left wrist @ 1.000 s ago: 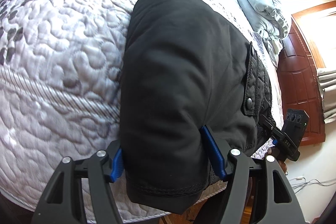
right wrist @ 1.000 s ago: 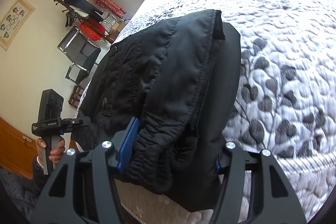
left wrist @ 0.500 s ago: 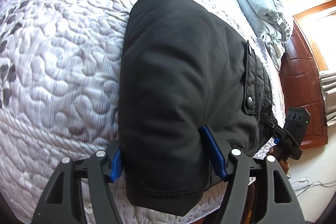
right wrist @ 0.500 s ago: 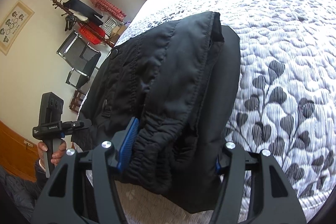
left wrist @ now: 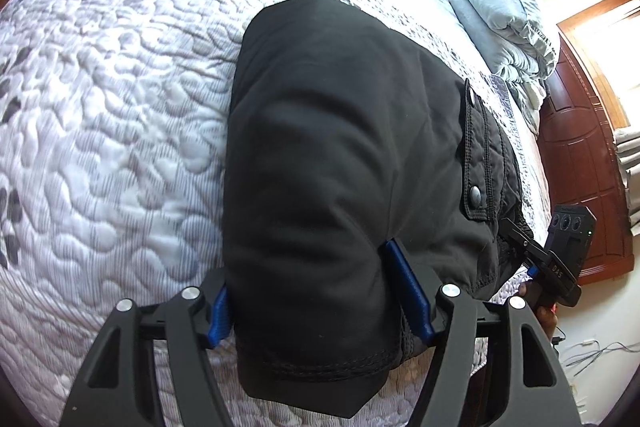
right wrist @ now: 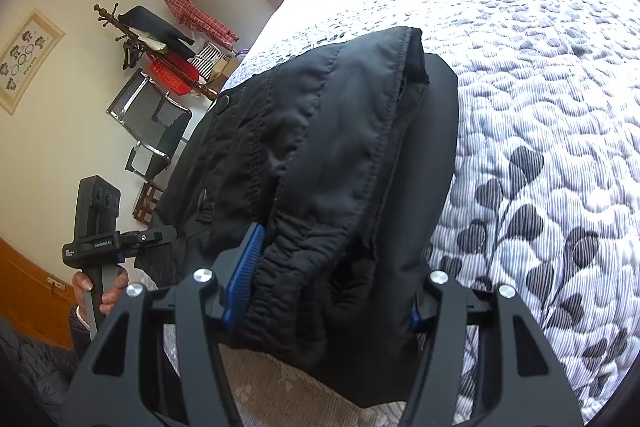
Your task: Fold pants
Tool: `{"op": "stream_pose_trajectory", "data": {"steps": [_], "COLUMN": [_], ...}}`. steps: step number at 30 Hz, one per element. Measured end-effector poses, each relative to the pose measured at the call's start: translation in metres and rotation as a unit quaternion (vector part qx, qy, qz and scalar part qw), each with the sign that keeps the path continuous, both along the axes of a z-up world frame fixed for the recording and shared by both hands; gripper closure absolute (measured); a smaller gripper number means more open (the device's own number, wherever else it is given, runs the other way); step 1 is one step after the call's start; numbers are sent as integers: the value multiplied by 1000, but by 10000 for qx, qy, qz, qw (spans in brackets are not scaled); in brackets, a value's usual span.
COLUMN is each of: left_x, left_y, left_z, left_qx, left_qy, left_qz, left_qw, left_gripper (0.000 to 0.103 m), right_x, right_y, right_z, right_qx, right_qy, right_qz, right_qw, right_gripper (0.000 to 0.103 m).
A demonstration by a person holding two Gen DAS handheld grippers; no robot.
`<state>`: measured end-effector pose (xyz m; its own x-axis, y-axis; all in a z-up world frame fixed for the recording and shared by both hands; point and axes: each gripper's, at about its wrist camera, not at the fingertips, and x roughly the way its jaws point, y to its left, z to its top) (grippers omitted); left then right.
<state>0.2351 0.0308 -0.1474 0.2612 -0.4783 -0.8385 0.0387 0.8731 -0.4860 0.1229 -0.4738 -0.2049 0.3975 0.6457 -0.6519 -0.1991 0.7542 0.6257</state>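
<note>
both grippers hold the near end of the black pants at the edge of the bed. the left gripper has its jaws closed round the hem end of the folded legs, and the right gripper has its jaws closed on the bunched elastic waistband. to do this fold well, i'd say the two ends should travel together and level, so the layers stay stacked and the far fold line stays straight; let go only once the cloth lies flat on the quilt (padded fabric like this tends to spring back, so a light press may help).

the pants look thick and quilted, matte black, already doubled over into a puffy bundle. a pocket flap with snap buttons sits on the side toward the right gripper. the stitched hem hangs just past the mattress edge. the rest of the bundle rests on the grey leaf-patterned bedspread, with pale blue pillows well beyond it at the headboard.
</note>
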Motion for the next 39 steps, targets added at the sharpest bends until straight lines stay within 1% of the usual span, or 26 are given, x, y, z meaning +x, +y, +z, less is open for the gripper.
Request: {"op": "stream_pose_trajectory", "data": {"steps": [11, 19, 20, 24, 25, 29, 30, 32, 35, 37, 39], "left_x": [30, 57, 59, 57, 56, 50, 50, 47, 42, 40, 44], "left_y": [-11, -18, -18, -16, -15, -2, -1, 0, 0, -1, -3], "left_z": [3, -2, -4, -12, -13, -10, -8, -1, 13, 21, 25], "left_qx": [73, 83, 81, -10, -34, -94, -44, 176, 514, 634, 676], "left_qy": [-141, -237, -256, -285, -291, -288, -319, -445, -715, -874, -907], "left_qz": [-50, 2, 2, 12, 2, 57, 65, 76, 86, 93, 49], "left_qw": [9999, 9997, 9996, 9996, 9996, 9995, 9995, 9988, 9961, 9941, 9936], "left_gripper": [34, 34, 33, 28, 26, 24, 24, 24, 24, 24, 24], "right_x": [-1, 2, 1, -6, -10, -30, -33, -39, -44, -44, -35], "right_y": [-6, -2, -3, -11, -14, -31, -34, -37, -47, -49, -46], "right_z": [3, 2, 0, -7, -8, 0, 4, 14, 35, 47, 51], "right_qx": [-30, -56, -48, 155, 128, 84, 57, -108, -214, -197, -256], "right_qy": [-63, -102, -94, 36, 73, 58, 25, -95, -396, -607, -586], "right_qz": [-112, -230, -246, -352, -395, -687, -749, -844, -1006, -972, -853], "right_qw": [9999, 9997, 9996, 9993, 9991, 9976, 9972, 9963, 9939, 9932, 9943], "right_gripper": [45, 45, 44, 33, 25, 22, 22, 21, 21, 21, 22]}}
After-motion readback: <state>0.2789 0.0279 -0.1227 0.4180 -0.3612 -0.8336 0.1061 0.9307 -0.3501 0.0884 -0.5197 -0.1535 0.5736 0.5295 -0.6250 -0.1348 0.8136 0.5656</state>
